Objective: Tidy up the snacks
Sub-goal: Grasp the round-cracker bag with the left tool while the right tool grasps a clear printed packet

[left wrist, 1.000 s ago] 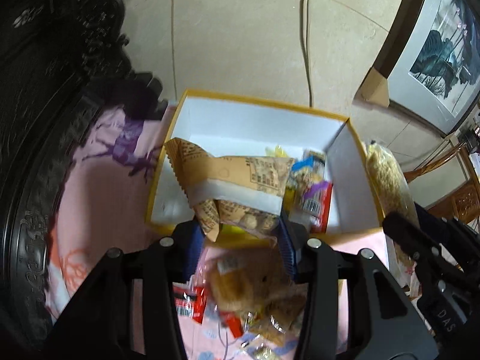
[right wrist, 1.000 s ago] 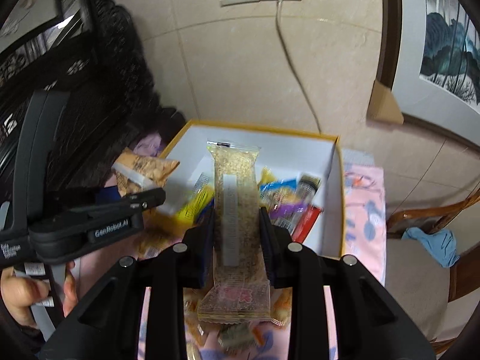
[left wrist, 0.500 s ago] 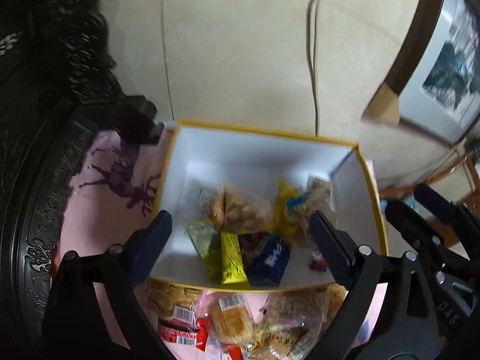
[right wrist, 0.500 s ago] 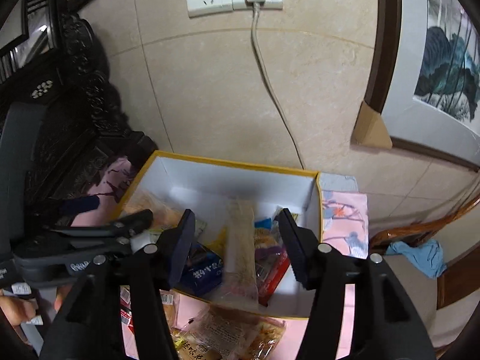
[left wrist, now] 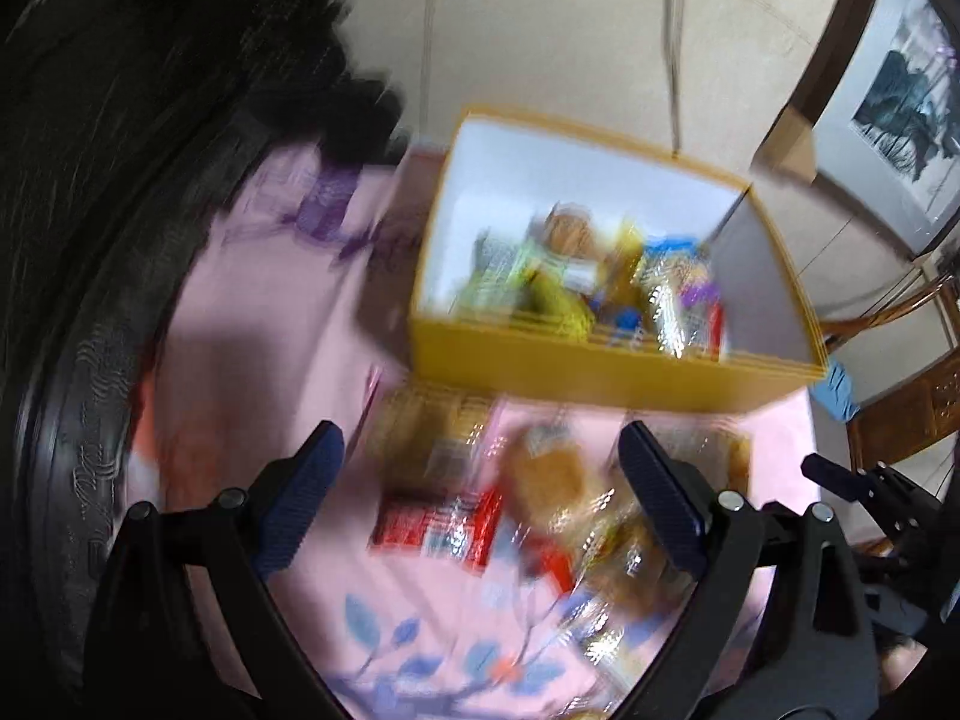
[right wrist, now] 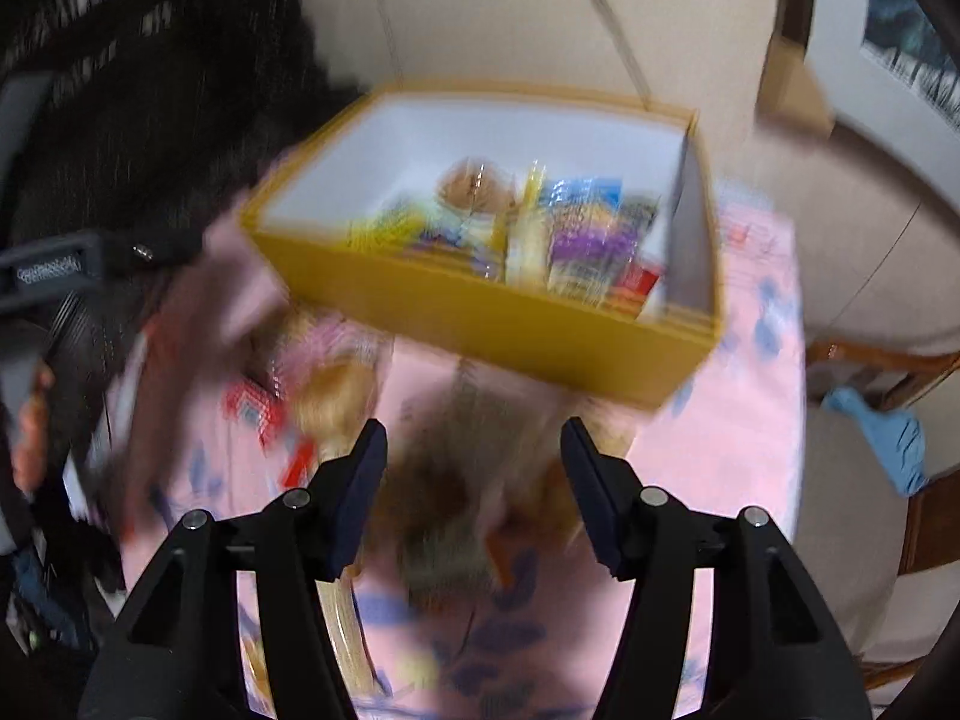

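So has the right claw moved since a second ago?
Yes. The right claw has pulled back from the yellow cardboard box, now open over loose snacks on the pink cloth.

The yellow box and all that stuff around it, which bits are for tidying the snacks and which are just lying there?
For the job:
- yellow cardboard box with white inside, partly filled with packets
- loose wrapped snacks on the pink cloth
- red snack packet
- left gripper and right gripper, both open

Just lying about:
- pink flowered cloth
- blue rag
- framed picture
- wall cable
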The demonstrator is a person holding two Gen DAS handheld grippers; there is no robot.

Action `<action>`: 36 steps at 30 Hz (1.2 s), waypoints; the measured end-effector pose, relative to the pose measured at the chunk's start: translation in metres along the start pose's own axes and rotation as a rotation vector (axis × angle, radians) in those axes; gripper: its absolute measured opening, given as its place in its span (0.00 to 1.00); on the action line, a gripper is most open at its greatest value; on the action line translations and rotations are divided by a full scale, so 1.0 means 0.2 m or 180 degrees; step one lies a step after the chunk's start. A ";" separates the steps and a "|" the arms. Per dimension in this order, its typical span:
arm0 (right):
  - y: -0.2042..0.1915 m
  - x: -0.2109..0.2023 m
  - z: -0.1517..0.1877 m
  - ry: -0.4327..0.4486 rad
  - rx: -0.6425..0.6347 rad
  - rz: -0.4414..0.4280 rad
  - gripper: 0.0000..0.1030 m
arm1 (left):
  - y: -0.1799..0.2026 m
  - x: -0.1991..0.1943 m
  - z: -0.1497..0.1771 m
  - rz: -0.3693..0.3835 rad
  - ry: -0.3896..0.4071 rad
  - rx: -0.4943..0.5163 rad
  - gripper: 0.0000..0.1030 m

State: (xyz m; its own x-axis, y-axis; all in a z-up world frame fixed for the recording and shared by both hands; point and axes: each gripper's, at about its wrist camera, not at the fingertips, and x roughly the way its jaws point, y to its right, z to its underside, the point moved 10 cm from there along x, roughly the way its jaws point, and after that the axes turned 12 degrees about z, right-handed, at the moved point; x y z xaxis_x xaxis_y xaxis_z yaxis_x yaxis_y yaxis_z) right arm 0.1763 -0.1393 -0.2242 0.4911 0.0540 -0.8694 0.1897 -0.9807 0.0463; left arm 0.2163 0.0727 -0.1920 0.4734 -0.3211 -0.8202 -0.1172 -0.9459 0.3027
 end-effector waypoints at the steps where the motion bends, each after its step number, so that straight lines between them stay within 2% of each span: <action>1: -0.03 0.02 0.02 0.0028 -0.0084 -0.0018 0.59 | -0.05 0.00 0.06 -0.0014 -0.0053 -0.0069 0.92; 6: -0.14 0.16 -0.04 0.0221 -0.0942 0.0051 0.59 | -0.26 -0.03 0.35 -0.0070 -0.0286 -0.0429 0.92; 10: -0.17 0.37 -0.05 -0.0029 -0.1424 0.0122 0.59 | -0.32 -0.07 0.43 -0.0122 -0.0312 -0.0500 0.92; 12: -0.17 0.47 -0.02 -0.0131 -0.1599 0.0216 0.64 | -0.33 -0.09 0.42 -0.0141 -0.0284 -0.0489 0.92; 13: -0.18 0.48 -0.02 -0.0115 -0.1614 0.0209 0.72 | -0.33 -0.09 0.42 -0.0147 -0.0275 -0.0486 0.92; 15: -0.19 0.48 0.01 -0.0090 -0.1529 0.0209 0.70 | -0.34 -0.08 0.42 -0.0163 -0.0267 -0.0472 0.92; 17: -0.20 0.47 0.08 -0.0192 -0.1385 0.0148 0.43 | -0.34 -0.04 0.39 -0.0172 -0.0271 -0.0464 0.92; 18: -0.20 0.47 0.12 -0.0245 -0.1312 0.0116 0.41 | -0.33 -0.01 0.37 -0.0164 -0.0270 -0.0461 0.92; 23: -0.17 0.36 0.34 -0.0310 -0.1032 0.0158 0.41 | -0.27 0.20 0.19 -0.0166 -0.0228 -0.0261 0.92; 25: -0.14 0.33 0.39 -0.0326 -0.0879 0.0163 0.42 | -0.25 0.30 0.14 -0.0210 -0.0286 -0.0163 0.92; 29: -0.09 0.33 0.42 -0.0378 -0.0667 0.0109 0.43 | -0.26 0.52 0.08 -0.0341 -0.0496 0.0009 0.92; 32: -0.08 0.33 0.43 -0.0408 -0.0632 0.0110 0.44 | -0.29 0.67 0.10 -0.0395 -0.0767 0.0006 0.94; 34: -0.08 0.34 0.42 -0.0404 -0.0608 0.0130 0.46 | -0.31 0.70 0.11 -0.0404 -0.0765 -0.0027 0.98; 36: -0.07 0.36 0.41 -0.0392 -0.0574 0.0159 0.48 | -0.32 0.73 0.11 -0.0391 -0.0745 -0.0043 0.95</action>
State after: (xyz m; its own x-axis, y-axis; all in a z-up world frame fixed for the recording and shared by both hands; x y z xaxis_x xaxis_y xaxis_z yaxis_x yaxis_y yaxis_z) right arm 0.1388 -0.1369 -0.3275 0.3982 -0.0280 -0.9169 0.3221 -0.9316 0.1684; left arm 0.2727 0.0862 -0.3418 0.2684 -0.2075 -0.9407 -0.0587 -0.9782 0.1990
